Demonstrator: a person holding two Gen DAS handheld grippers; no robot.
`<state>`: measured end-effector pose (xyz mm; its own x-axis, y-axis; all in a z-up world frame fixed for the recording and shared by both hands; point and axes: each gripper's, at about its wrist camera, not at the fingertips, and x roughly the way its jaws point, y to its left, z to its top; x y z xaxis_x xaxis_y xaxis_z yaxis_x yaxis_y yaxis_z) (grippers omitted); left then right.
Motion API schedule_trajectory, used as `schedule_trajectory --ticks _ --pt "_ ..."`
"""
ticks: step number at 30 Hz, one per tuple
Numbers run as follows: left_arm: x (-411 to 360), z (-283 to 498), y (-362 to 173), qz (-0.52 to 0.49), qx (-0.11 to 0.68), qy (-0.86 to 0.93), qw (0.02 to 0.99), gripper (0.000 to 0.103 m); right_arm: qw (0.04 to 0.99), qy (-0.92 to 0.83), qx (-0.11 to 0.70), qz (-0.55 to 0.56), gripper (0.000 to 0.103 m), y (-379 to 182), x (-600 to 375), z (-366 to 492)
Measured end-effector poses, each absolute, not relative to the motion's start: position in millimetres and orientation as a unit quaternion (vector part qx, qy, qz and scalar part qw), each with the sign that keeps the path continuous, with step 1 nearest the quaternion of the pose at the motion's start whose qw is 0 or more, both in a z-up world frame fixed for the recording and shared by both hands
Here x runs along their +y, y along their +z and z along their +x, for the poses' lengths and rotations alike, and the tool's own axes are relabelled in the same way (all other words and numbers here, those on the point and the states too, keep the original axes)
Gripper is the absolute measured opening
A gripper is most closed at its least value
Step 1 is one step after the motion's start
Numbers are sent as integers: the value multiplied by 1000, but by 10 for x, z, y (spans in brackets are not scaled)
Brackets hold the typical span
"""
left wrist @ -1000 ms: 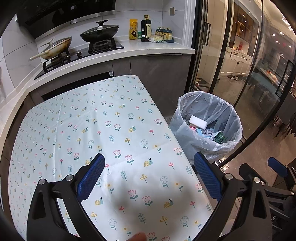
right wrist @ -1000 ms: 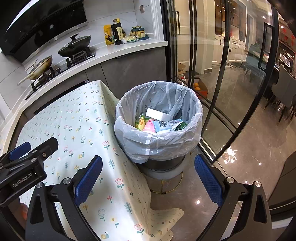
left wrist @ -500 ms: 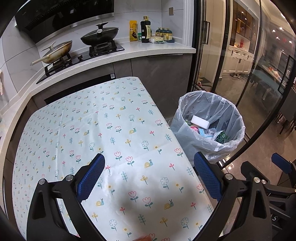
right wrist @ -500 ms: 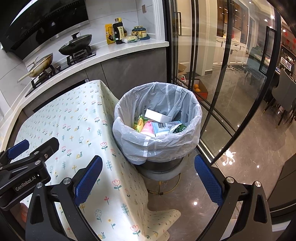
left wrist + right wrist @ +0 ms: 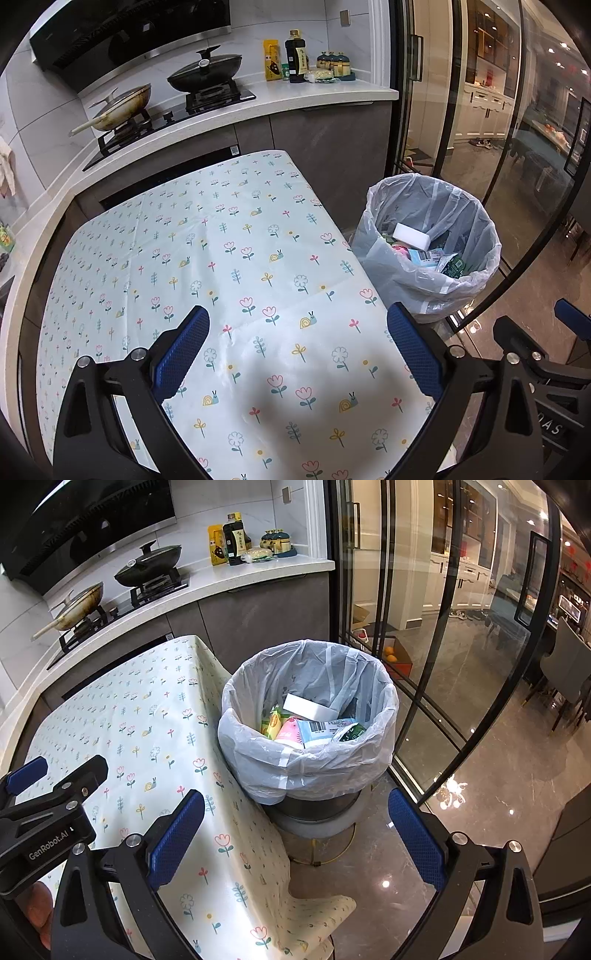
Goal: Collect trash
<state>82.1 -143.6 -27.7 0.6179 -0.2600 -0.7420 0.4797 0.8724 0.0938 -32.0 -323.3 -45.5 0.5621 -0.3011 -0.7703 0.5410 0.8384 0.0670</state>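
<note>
Both tongs hang released, jaws spread wide and empty. The left tongs [image 5: 297, 354] hover above the near part of the table [image 5: 229, 266], which is covered by a pale cloth printed with small flowers and snails; a soft shadow falls on the cloth between the blue pads [image 5: 181, 354]. The right tongs [image 5: 295, 838] hang off the table's right edge, over the glossy floor [image 5: 498, 797], where the cloth drapes down past the corner. Just beside that right edge stands the trash bin [image 5: 306, 760], lined with a translucent white bag [image 5: 391, 266] folded over its rim, and raised on a round grey base with a thin gold ring beneath. The trash lies inside the bin: a white rectangular block [image 5: 310, 707] on top toward the back, a yellow-green wrapper [image 5: 273, 722], a pink packet [image 5: 290, 731], a light blue packet with a barcode [image 5: 317, 731] and a green-and-white wrapper [image 5: 349, 733] toward the front. In the right wrist view the left tongs show at the lower left edge, with part of a hand [image 5: 38, 912] below them. Behind the table runs a white kitchen counter [image 5: 295, 98] with a hob carrying a lidded black pan [image 5: 203, 72] and an open wok [image 5: 122, 107], and bottles [image 5: 295, 57] in the corner. Glass doors with dark frames [image 5: 424, 627] stand to the right of the bin.
</note>
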Motion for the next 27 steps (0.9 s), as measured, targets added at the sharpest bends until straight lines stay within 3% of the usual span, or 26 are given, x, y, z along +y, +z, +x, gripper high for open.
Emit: schedule_trajectory --ticks 27 --pt "-1447 794 -294 143 397 -219 880 93 870 -243 401 150 96 -455 -3244 -346"
